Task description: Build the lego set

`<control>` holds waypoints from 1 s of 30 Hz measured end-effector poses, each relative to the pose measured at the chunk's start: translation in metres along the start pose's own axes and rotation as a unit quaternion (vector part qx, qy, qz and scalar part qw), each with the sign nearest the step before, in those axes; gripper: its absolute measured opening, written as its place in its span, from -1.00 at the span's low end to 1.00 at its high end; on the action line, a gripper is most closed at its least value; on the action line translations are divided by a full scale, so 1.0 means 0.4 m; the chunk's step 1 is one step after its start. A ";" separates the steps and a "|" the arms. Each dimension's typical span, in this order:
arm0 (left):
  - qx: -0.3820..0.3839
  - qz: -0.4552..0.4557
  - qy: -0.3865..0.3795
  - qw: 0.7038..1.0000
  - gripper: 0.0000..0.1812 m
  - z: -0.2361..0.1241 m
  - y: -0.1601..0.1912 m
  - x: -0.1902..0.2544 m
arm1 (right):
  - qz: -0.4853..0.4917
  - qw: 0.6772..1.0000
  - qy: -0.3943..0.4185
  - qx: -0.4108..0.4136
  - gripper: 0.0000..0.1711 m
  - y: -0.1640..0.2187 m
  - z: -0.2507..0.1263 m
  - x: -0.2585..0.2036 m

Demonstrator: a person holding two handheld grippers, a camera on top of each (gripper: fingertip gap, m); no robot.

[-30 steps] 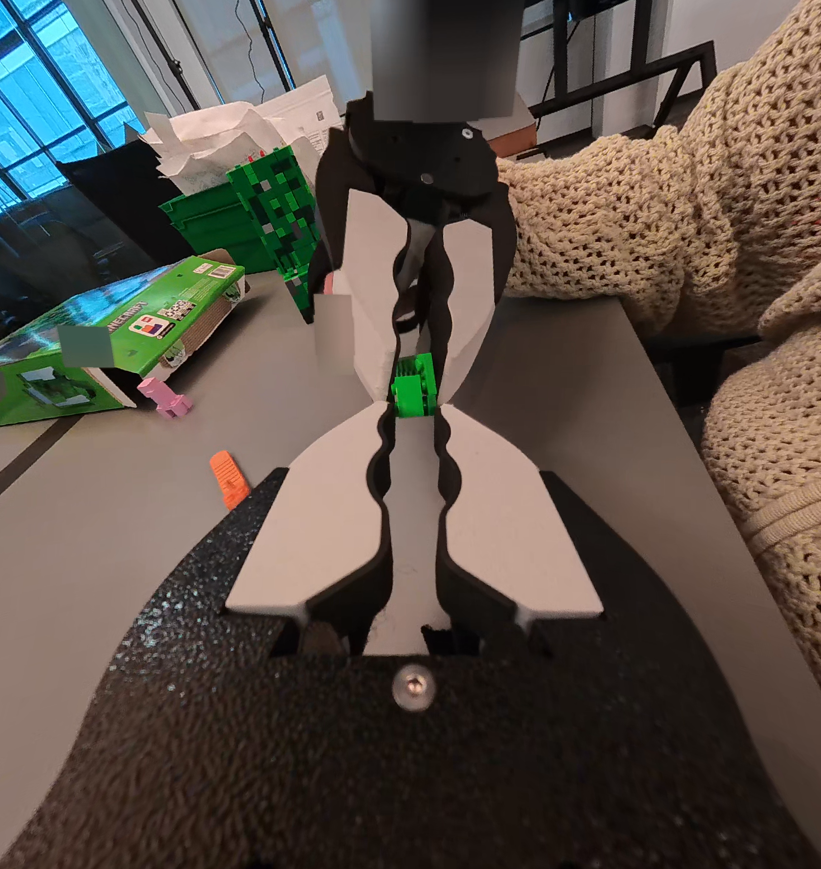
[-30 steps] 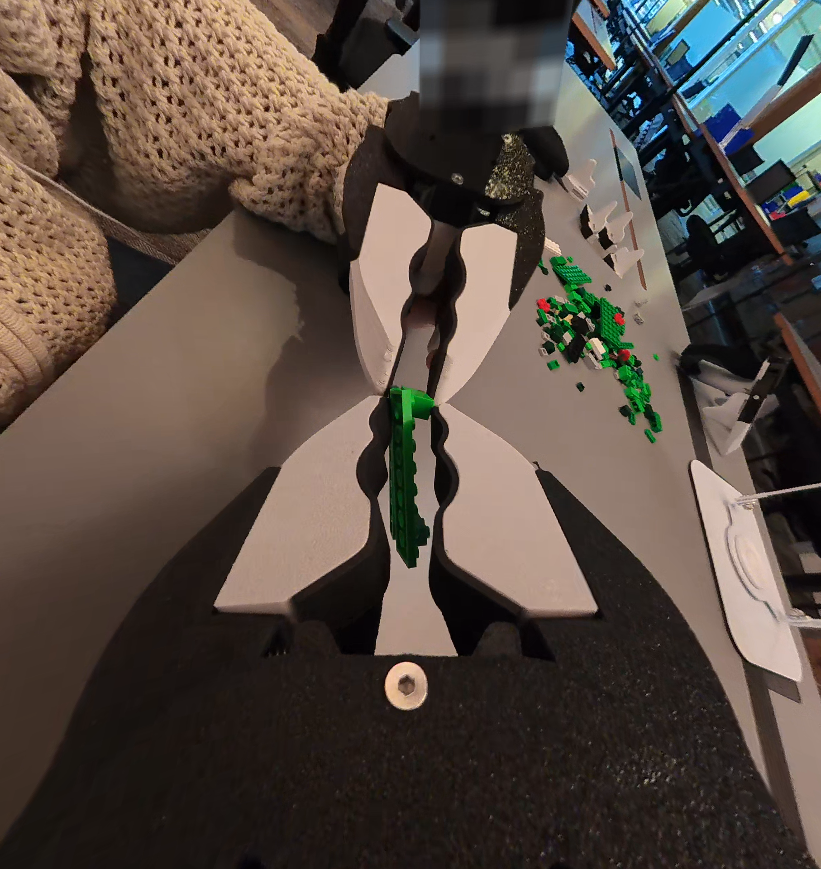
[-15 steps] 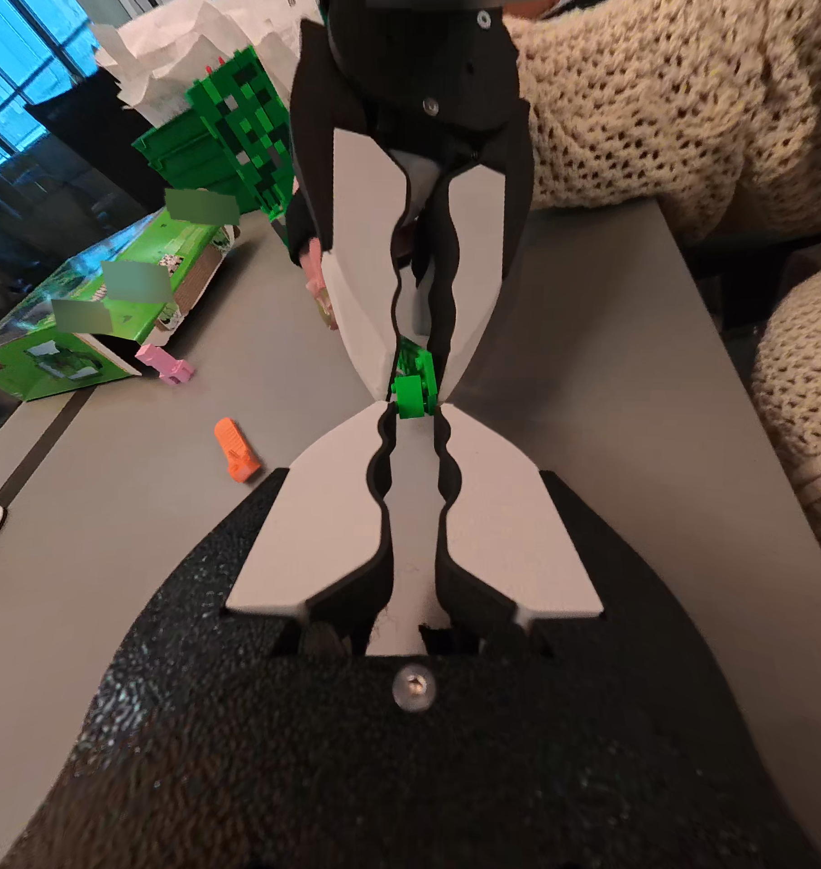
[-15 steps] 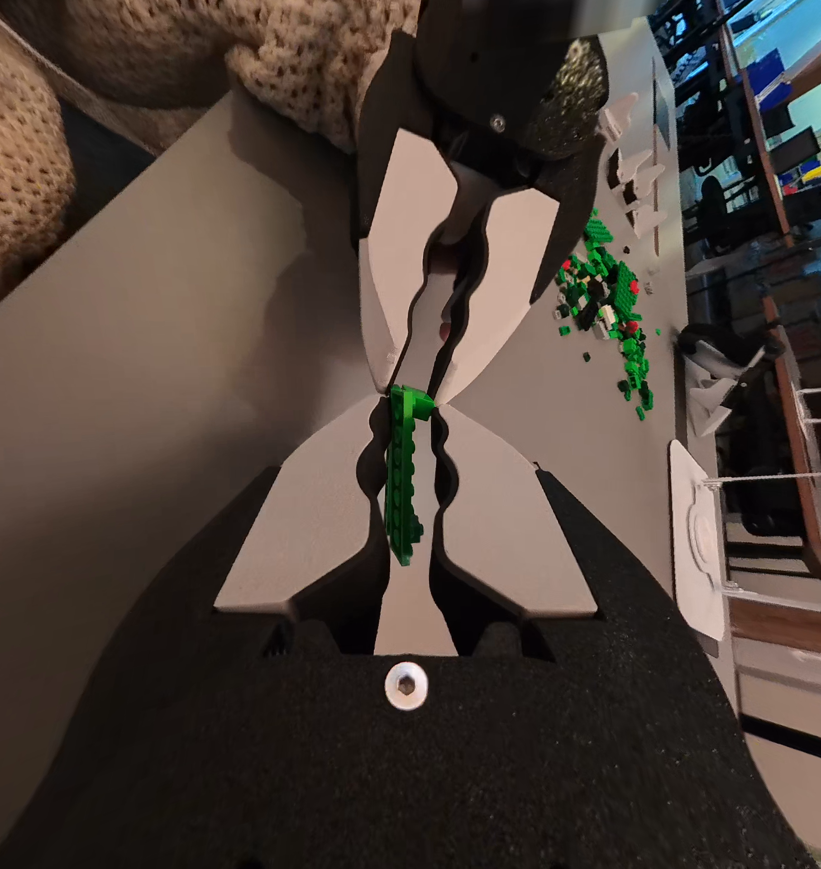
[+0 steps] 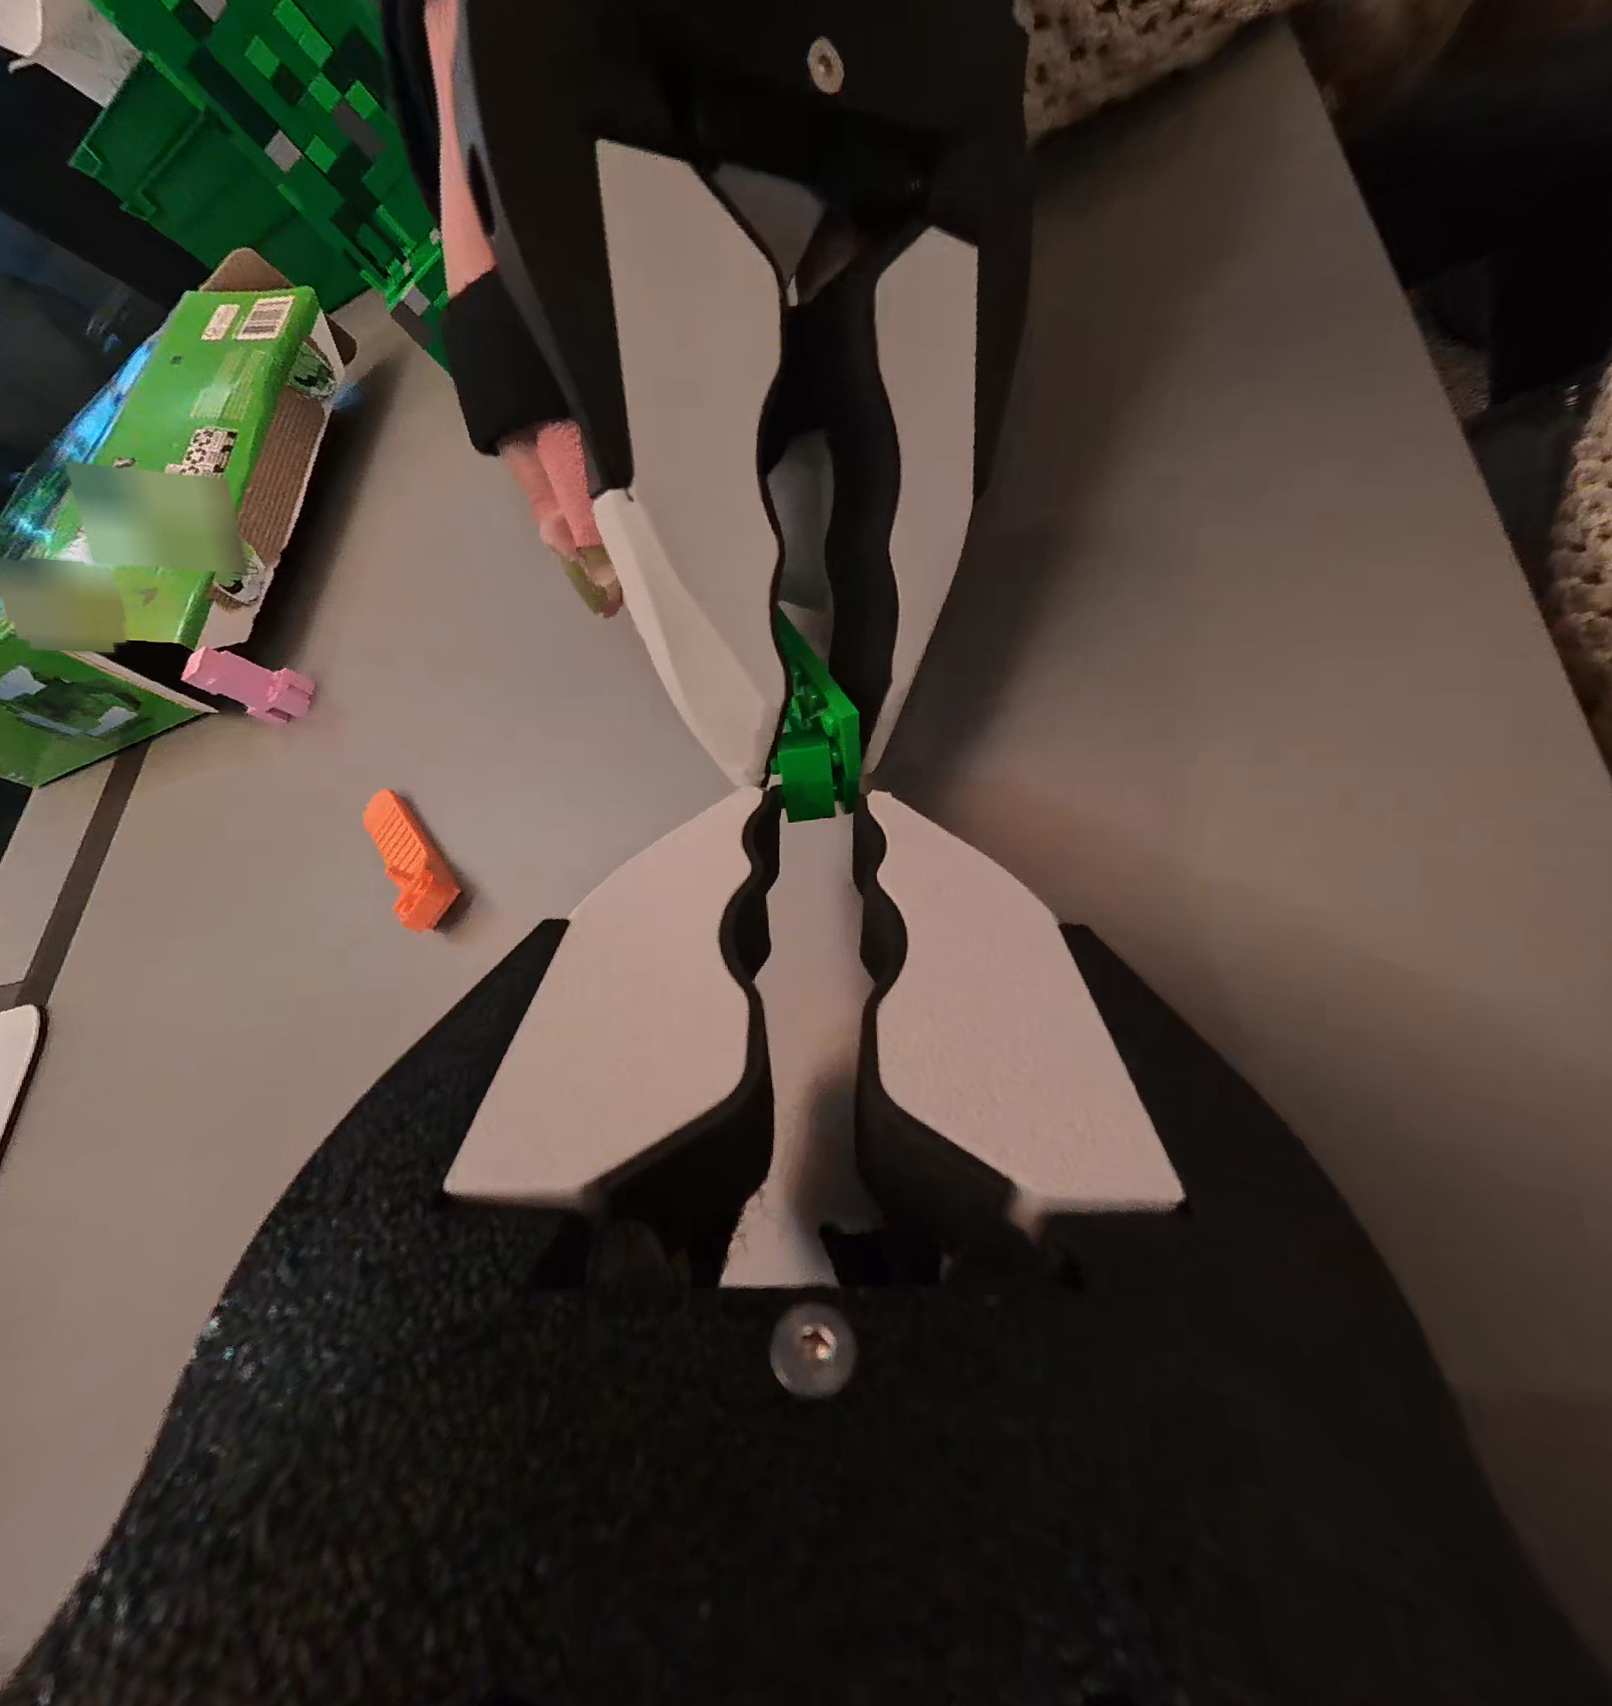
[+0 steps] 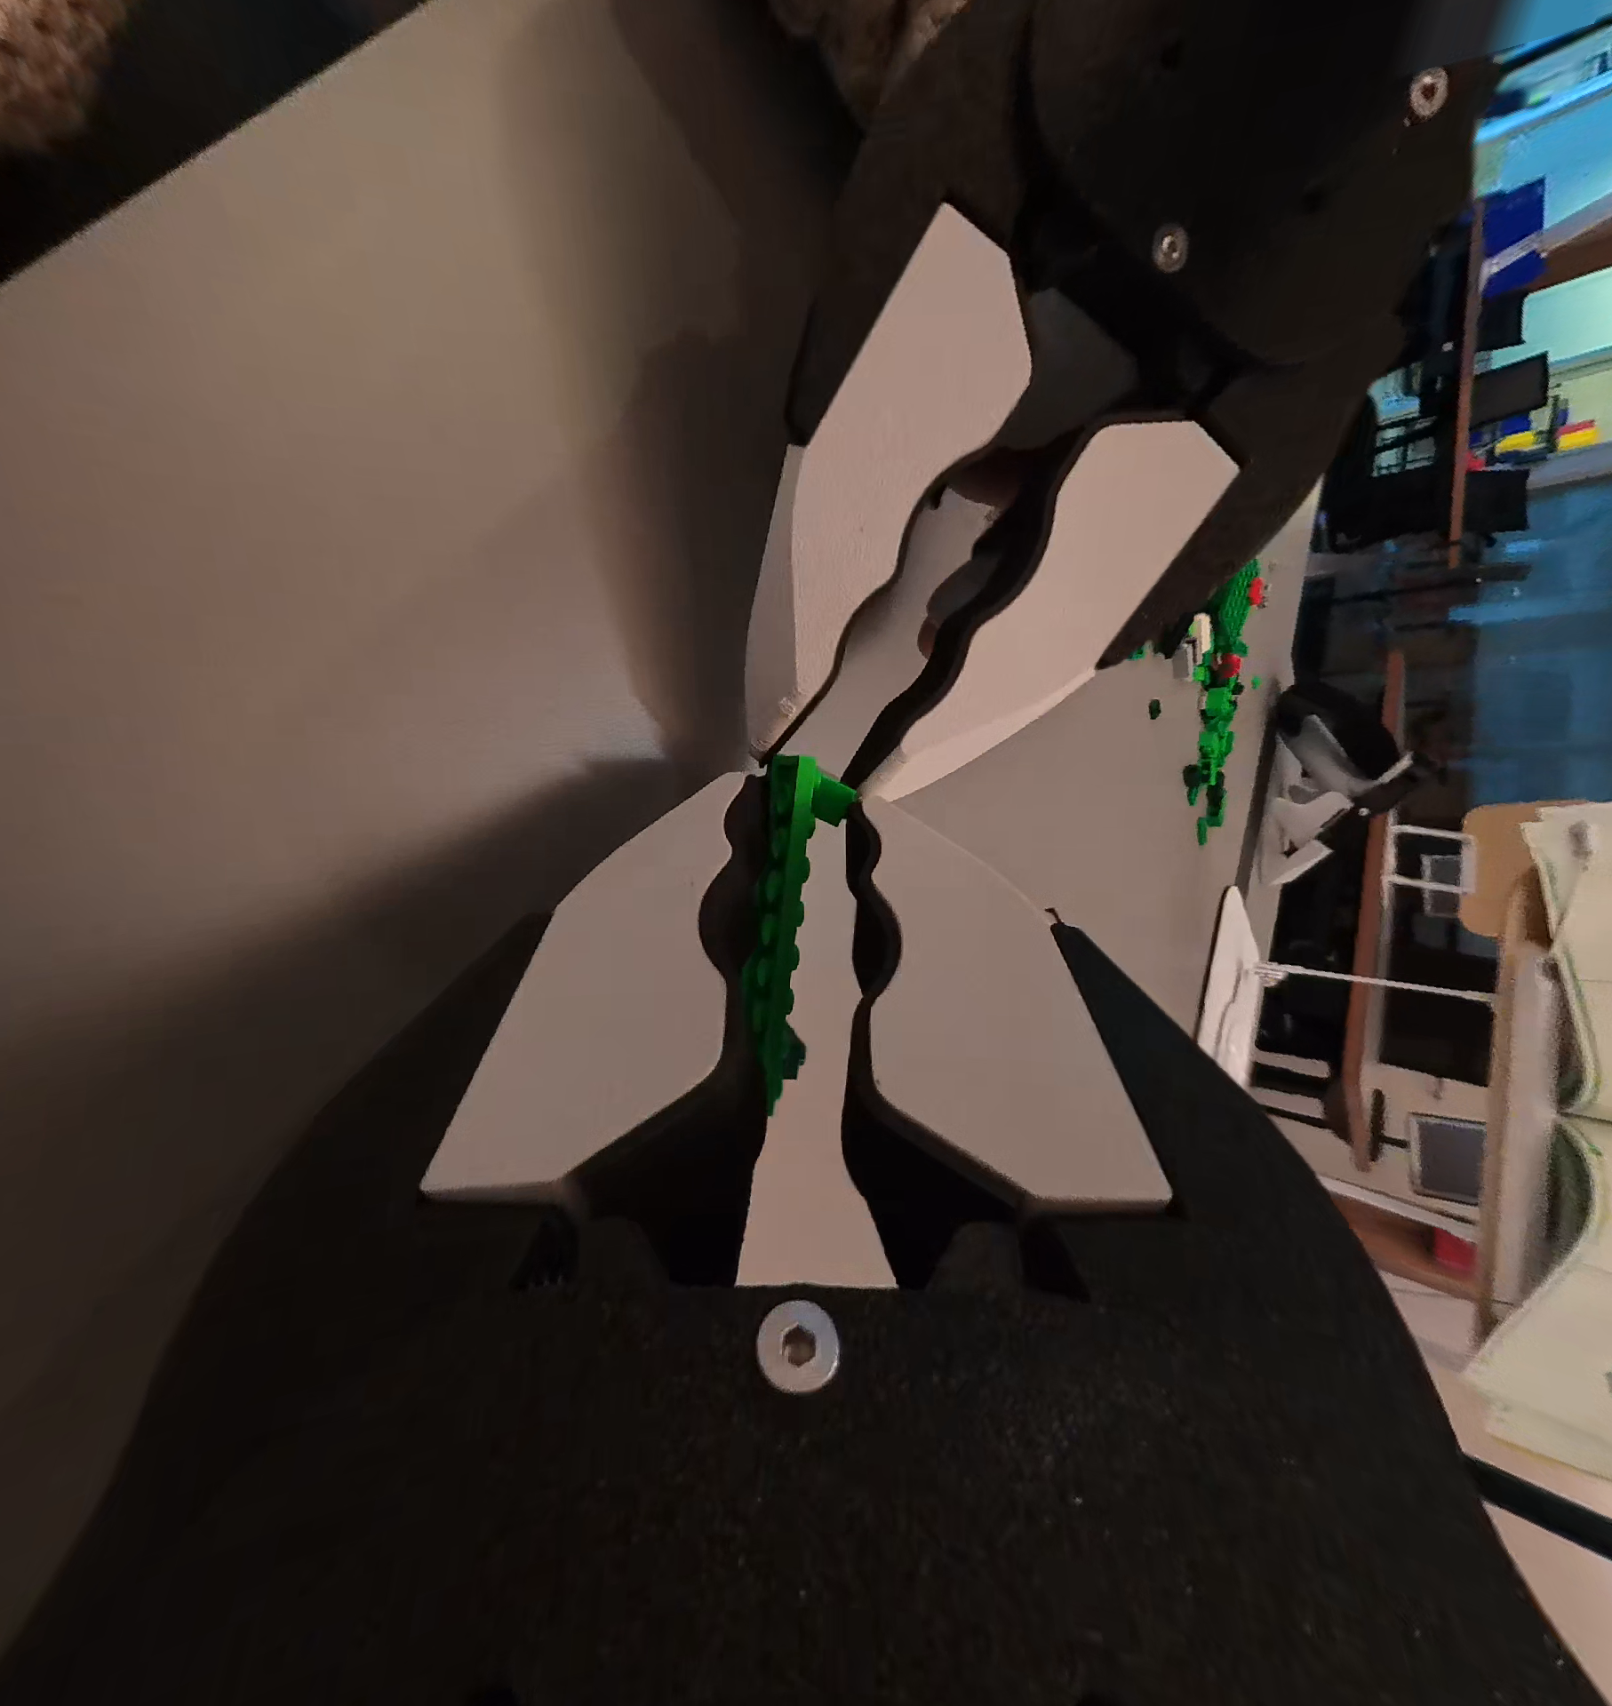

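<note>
Grippers meet tip to tip above the grey table (image 5: 1245, 831). Left gripper (image 5: 807, 812) is closed on a small green brick (image 5: 812, 771); right gripper (image 6: 807, 785) pinches a long green plate (image 6: 775, 932) that runs back between its fingers. Brick and plate touch at the tips. Beyond, an orange piece (image 5: 410, 863) and a pink piece (image 5: 248, 683) lie toward the table's left edge beside a green box (image 5: 138, 545). Loose bricks (image 6: 1213, 702) are scattered farther along the table.
</note>
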State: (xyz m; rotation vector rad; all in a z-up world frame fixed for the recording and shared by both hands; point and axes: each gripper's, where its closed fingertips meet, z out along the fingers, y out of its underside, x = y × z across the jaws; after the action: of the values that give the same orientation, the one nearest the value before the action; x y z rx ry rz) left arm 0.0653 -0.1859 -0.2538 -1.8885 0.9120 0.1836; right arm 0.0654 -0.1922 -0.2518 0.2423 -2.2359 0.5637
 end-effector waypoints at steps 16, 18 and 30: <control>-0.007 0.001 0.001 1.000 -0.85 0.004 0.002 0.004 | -0.003 1.000 0.003 -0.013 -0.82 -0.003 0.001 -0.005; -0.006 -0.002 0.000 1.000 -0.86 0.004 0.003 0.003 | 0.002 1.000 0.004 -0.010 -0.82 -0.002 0.001 -0.003; 0.040 -0.022 -0.087 0.995 -0.82 -0.011 -0.022 -0.059 | 0.069 0.995 0.068 0.034 -0.83 0.011 -0.023 0.061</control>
State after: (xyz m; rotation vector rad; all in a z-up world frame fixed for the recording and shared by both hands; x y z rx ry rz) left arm 0.0533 -0.1755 -0.2335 -1.7868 0.7484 0.2781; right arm 0.0537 -0.1837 -0.2295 0.0815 -2.1138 0.7104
